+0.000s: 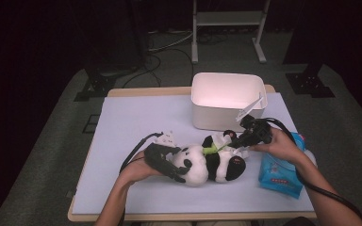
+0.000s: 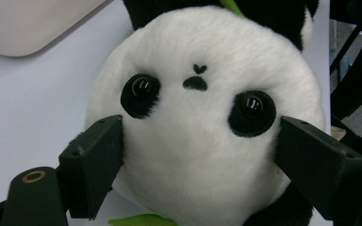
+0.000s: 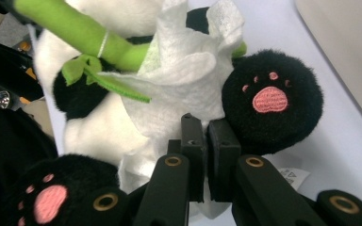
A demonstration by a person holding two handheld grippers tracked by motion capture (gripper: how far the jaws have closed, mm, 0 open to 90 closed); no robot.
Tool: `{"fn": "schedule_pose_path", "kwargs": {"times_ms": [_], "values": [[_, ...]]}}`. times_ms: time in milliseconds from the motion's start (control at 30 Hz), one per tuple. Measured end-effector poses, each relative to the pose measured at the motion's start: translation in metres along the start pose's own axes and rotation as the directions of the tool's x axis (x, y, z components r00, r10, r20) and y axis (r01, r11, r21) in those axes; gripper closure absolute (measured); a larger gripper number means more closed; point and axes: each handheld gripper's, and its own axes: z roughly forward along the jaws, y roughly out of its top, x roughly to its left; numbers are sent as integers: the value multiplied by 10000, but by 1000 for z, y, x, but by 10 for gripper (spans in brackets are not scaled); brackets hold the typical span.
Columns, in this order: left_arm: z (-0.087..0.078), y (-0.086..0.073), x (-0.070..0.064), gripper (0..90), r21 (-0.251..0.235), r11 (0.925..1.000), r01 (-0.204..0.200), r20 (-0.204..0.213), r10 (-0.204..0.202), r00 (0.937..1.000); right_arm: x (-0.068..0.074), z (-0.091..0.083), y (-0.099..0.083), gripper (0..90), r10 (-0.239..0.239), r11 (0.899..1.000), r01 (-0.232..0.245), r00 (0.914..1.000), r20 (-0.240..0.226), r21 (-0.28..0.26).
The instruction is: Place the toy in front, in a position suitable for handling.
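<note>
Two grippers work the panda plush (image 1: pixel 207 162), lying low centre of the frame on the tabletop (image 1: pixel 136 117); wiping looks underway. Left gripper (image 2: pixel 198 155), jaws spread wide, clasps its head. Right gripper (image 3: pixel 206 141), jaws pressed together, pinches a white wipe (image 3: pixel 179 89) against its belly; next, rub gently.

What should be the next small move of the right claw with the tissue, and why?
Probably a short wiping stroke across the panda's belly: the right claw is shut on the white tissue, which lies against the toy, and the left claw grips its head steady.
</note>
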Motion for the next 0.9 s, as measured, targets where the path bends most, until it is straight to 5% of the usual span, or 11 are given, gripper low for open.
{"fn": "schedule_pose_path", "kwargs": {"times_ms": [600, 900], "values": [[1, 0, 2, 165, -6, 9997, 245, -72, -246, 9997, 44, -18, 5, 860, -1238, 9916, 1243, 9922, -145, 351], [1, 0, 4, 165, -25, 9993, 367, -74, -367, 9993, 58, 2, 31, 860, -1827, 9812, 1860, 9811, -633, 510]]}}
